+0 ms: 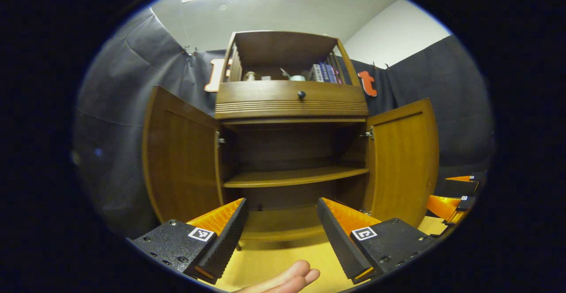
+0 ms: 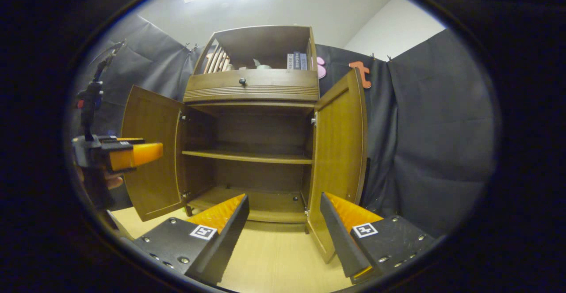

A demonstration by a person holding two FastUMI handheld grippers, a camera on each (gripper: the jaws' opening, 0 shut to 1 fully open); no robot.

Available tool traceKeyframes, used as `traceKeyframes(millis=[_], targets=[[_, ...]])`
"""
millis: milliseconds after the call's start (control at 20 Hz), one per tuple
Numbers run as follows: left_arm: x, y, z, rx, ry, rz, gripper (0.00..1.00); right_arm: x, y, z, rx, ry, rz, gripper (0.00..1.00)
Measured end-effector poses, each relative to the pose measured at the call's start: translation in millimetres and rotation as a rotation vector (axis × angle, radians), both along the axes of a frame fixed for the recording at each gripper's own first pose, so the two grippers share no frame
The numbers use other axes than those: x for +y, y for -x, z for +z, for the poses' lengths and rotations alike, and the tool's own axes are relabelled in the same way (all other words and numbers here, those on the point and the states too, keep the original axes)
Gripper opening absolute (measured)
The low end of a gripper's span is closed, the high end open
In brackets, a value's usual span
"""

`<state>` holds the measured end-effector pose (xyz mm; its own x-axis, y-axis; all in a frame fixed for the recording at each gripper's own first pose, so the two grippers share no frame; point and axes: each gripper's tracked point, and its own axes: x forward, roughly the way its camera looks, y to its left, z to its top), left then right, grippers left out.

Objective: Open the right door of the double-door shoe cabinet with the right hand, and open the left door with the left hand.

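Both grippers, left [image 1: 281,226] and right [image 2: 283,222], hang wide-jawed and empty before the shoe cabinet [image 2: 252,89], its left door [image 1: 179,162] and right door [image 2: 338,160] swung fully open, apparently finishing the task.

No readable text, brand or number in either view.

Square black-and-white coded markers, no letters legible:
- left gripper view: one marker on each finger [image 1: 221,235] of the left gripper [image 1: 281,233], bottom centre of frame; smaller markers on the other gripper [image 1: 460,195] at right edge, too small to make out.
- right gripper view: one marker on each finger [image 2: 219,235] of the right gripper [image 2: 283,233], bottom centre.

Books [image 1: 325,73] on top shelf of shoe cabinet [image 1: 292,103], upper centre: spines carry print, too small/blurred to read. Same books [image 2: 297,61] in right gripper view: light marks on spines, illegible.
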<state>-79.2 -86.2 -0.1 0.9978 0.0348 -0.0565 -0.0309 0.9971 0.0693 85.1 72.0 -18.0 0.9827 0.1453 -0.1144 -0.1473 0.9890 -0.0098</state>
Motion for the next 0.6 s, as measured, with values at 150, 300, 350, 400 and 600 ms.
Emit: traceKeyframes(millis=[150, 300, 350, 400, 600], targets=[[-26.5, -17.1, -13.1, 0.033, 0.003, -0.021, 0.99, 5.9, -2.7, 16.0, -0.028, -0.002, -0.006, 0.96], [-44.2, -32.5, -19.4, 0.049, -0.018, -0.043, 0.98, 11.8, -9.9, 26.2, -0.048, 0.002, -0.008, 0.96], [-44.5, -36.3, -23.1, 0.049, -0.018, -0.039, 0.98, 15.7, -12.9, 30.0, -0.055, -0.002, -0.005, 0.95], [-47.4, -38.7, -25.5, 0.053, -0.033, -0.046, 0.98, 20.7, -15.4, 33.7, -0.063, -0.007, 0.001, 0.94], [-50.3, -48.7, -46.2, 0.1, -0.051, -0.037, 0.98, 43.5, -21.6, 37.2, -0.081, 0.007, 0.019, 0.94]])
